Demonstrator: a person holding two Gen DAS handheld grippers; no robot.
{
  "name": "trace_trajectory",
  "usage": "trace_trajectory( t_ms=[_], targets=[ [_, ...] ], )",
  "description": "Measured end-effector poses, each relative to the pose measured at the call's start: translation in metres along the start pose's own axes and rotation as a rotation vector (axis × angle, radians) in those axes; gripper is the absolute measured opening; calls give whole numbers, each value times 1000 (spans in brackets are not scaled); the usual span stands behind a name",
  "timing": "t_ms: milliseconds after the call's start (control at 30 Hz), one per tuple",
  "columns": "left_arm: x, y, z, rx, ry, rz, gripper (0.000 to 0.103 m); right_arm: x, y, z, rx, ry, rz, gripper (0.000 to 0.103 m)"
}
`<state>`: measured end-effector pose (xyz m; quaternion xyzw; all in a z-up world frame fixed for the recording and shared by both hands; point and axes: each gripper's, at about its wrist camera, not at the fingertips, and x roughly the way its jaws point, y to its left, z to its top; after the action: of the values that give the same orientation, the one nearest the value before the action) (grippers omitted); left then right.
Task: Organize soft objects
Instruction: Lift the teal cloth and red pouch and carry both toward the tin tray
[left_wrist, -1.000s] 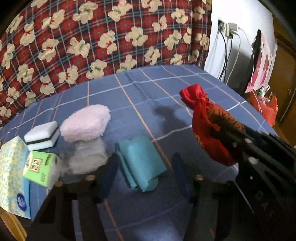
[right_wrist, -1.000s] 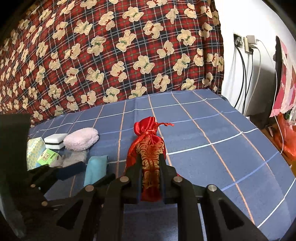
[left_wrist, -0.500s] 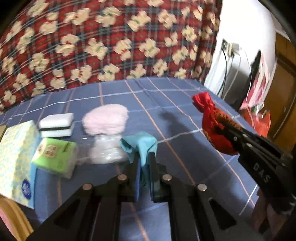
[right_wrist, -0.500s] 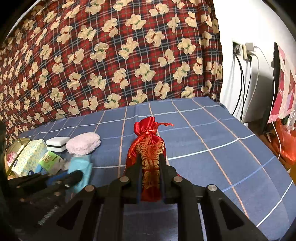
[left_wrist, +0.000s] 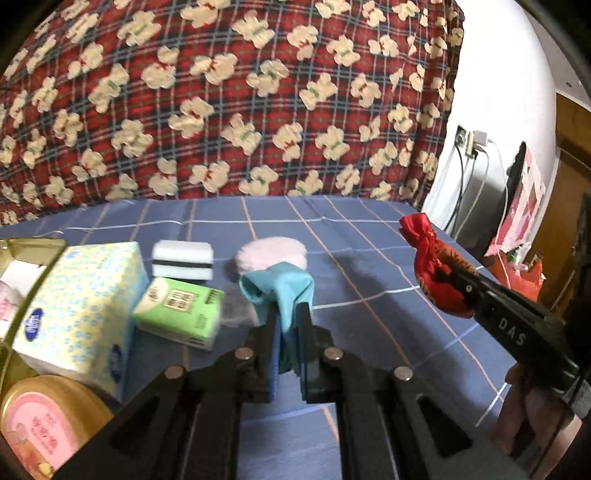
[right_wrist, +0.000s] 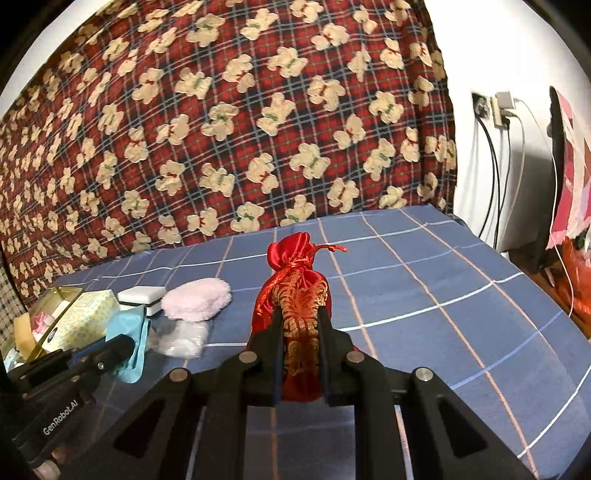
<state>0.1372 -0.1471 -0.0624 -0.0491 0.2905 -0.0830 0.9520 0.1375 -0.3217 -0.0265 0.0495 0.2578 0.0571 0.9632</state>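
Left tool (left_wrist: 287, 317) clamped on teal cloth (left_wrist: 284, 288), right tool (right_wrist: 300, 325) clamped on red drawstring pouch (right_wrist: 293, 295); pink puff (right_wrist: 197, 301), sponge (left_wrist: 183, 258), tissue pack (left_wrist: 181, 308) unsorted on bed.

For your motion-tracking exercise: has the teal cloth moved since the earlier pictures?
Yes. The teal cloth lay flat on the blue bedsheet; now it hangs lifted off it, pinched in the left hand-held gripper, covering part of the pink puff.
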Motion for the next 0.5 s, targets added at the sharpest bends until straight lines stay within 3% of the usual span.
trace_trajectory(
  t_ms=[300,500],
  targets=[
    [-20,7,-4,20,-69,55,5,-4,8,-2,11,-22,24,17],
    [-17,13,-4,0,-53,60,5,-2,19,-2,1,-21,40,17]
  ],
)
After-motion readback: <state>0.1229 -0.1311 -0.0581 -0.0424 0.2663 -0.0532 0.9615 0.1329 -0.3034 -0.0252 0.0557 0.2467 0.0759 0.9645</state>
